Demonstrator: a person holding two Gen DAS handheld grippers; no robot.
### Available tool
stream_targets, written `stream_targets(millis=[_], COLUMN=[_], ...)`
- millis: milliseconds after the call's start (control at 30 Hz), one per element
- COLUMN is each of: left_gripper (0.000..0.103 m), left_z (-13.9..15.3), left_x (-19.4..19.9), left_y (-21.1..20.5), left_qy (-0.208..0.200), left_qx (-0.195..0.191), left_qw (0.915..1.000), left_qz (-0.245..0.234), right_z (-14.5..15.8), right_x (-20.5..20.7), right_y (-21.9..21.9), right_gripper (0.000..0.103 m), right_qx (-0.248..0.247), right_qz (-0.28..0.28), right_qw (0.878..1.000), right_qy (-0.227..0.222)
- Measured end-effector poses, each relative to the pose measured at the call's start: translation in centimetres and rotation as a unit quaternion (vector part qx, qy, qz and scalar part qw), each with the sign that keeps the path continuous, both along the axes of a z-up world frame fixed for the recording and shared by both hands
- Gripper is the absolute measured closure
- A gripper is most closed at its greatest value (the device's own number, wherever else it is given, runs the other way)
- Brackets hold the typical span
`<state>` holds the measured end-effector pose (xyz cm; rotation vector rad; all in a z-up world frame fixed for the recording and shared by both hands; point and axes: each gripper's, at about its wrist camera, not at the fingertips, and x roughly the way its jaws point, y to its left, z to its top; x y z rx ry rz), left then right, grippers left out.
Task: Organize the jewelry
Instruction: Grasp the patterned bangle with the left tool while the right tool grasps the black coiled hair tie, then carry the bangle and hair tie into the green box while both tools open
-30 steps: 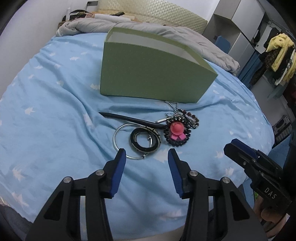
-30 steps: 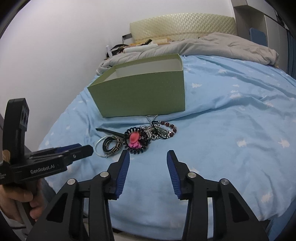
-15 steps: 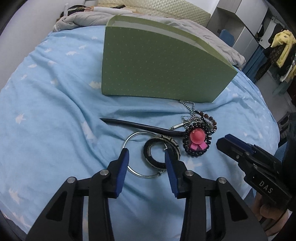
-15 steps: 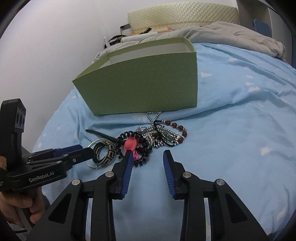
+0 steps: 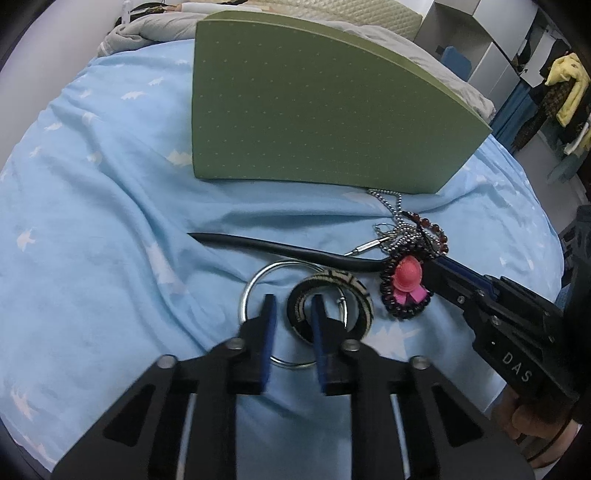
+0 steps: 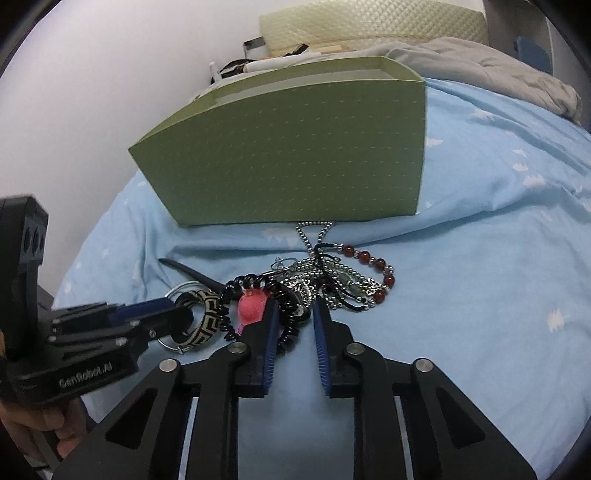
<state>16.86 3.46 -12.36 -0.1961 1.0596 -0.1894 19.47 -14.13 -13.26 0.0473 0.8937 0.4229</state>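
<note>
A green box (image 5: 317,110) (image 6: 295,155) stands on the blue bedsheet. In front of it lie a black patterned bangle (image 5: 354,291) (image 6: 201,317), a silver ring (image 5: 247,295), a black hair stick (image 5: 280,249), a black coil hair tie with a pink ornament (image 5: 406,280) (image 6: 251,306), and tangled bead chains (image 6: 332,280). My left gripper (image 5: 293,314) is open, its fingers astride the bangle's near rim. My right gripper (image 6: 293,321) is open, its fingers astride the coil tie's right edge.
A grey blanket (image 5: 424,48) and a quilted headboard (image 6: 369,22) lie behind the box. White cabinets and hanging clothes (image 5: 565,85) stand at the right. The white wall (image 6: 92,74) is at the left.
Both grippers have moved forward and down to the jewelry and narrowed their fingers; the left now straddles the bangle, the right the coil hair tie.
</note>
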Motion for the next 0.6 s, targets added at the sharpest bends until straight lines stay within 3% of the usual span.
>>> stream_targets(millis=[100,600], left_gripper=[0.093,0.097], left_z=[0.0,3.2], left_x=[0.1,-1.9], left_y=[0.0,-0.8], left_qy=[0.002,-0.031], left_qx=[-0.005,-0.001], left_qw=[1.0,0.9995], left_qz=[-0.003,-0.01], right_z=[0.2,3.0], right_x=[-0.3,-2.9], right_y=[0.2,-1.0], right_gripper=[0.096,0.096], right_qx=[-0.009,-0.012], right_qz=[0.001,-0.029], right_qw=[1.0,0.999], right_qy=[-0.009,-0.039])
